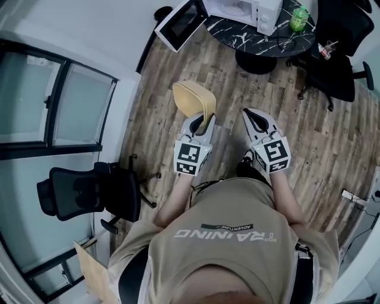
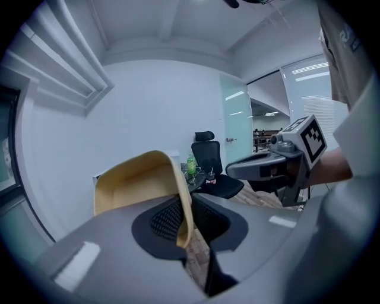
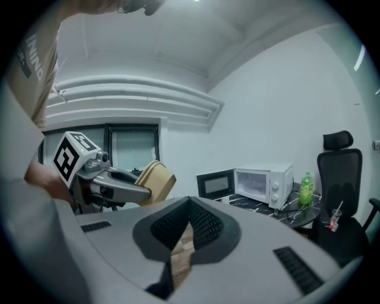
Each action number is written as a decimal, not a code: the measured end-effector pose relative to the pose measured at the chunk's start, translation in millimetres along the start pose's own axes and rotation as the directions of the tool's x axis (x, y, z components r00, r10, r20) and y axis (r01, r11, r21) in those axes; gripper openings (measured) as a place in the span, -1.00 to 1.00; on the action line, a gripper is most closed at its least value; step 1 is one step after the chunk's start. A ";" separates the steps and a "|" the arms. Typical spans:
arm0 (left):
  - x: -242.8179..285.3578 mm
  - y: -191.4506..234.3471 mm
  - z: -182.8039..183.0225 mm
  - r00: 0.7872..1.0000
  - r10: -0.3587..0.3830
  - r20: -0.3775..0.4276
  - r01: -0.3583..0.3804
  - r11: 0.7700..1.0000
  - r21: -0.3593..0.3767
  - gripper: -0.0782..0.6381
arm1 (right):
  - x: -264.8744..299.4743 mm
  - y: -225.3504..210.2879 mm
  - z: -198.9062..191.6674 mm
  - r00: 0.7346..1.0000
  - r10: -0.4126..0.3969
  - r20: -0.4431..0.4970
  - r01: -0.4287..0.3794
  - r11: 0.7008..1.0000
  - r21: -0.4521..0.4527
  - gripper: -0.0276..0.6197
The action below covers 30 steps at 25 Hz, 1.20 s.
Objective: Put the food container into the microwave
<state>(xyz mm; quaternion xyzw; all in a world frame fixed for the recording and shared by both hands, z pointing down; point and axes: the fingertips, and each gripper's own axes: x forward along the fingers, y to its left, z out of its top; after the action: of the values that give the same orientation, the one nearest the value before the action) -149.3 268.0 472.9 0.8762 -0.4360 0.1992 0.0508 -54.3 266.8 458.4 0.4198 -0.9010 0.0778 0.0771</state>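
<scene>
A tan, empty food container [image 1: 191, 98] hangs over the wooden floor, and my left gripper [image 1: 205, 120] is shut on its rim. In the left gripper view the container's wall [image 2: 133, 184] is pinched between the two jaws of that gripper [image 2: 186, 230]. My right gripper [image 1: 252, 115] is level with it on the right, shut and empty, its jaws [image 3: 186, 230] nearly touching. The white microwave [image 1: 244, 12] stands ahead on a black marble table [image 1: 261, 38] with its door [image 1: 180, 24] swung open. The right gripper view shows the microwave [image 3: 264, 184] and the container [image 3: 155, 178].
A green bottle [image 1: 298, 18] stands on the table to the right of the microwave. Black office chairs stand at the left [image 1: 89, 190] and beyond the table at the right [image 1: 335, 65]. A glass wall [image 1: 53, 101] runs along the left side.
</scene>
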 end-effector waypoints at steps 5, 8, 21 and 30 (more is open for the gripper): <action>46.9 -9.8 26.4 1.000 0.017 -0.006 -0.017 1.000 0.025 -0.64 | 16.0 -51.9 5.0 0.999 0.049 0.009 -0.049 0.999 -0.009 -0.88; 60.4 -9.7 28.7 0.999 0.029 -0.041 -0.028 0.999 0.031 -0.64 | 25.3 -72.2 9.7 0.997 0.067 0.030 -0.067 0.998 -0.002 -0.88; 114.6 -1.5 28.6 0.999 -0.017 -0.048 0.021 0.997 0.069 -0.64 | 54.1 -103.1 7.3 0.996 0.043 0.073 -0.050 0.994 0.094 -0.88; 150.8 41.5 66.2 0.991 -0.114 0.066 0.107 0.989 0.098 -0.64 | 84.5 -124.4 43.8 0.995 -0.067 0.070 0.065 0.998 0.026 -0.88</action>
<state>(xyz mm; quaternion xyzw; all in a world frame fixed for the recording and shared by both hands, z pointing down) -80.2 113.0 468.0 0.9069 -0.3785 0.1851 0.0050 -15.7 115.9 442.3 0.4527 -0.8878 0.0710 0.0428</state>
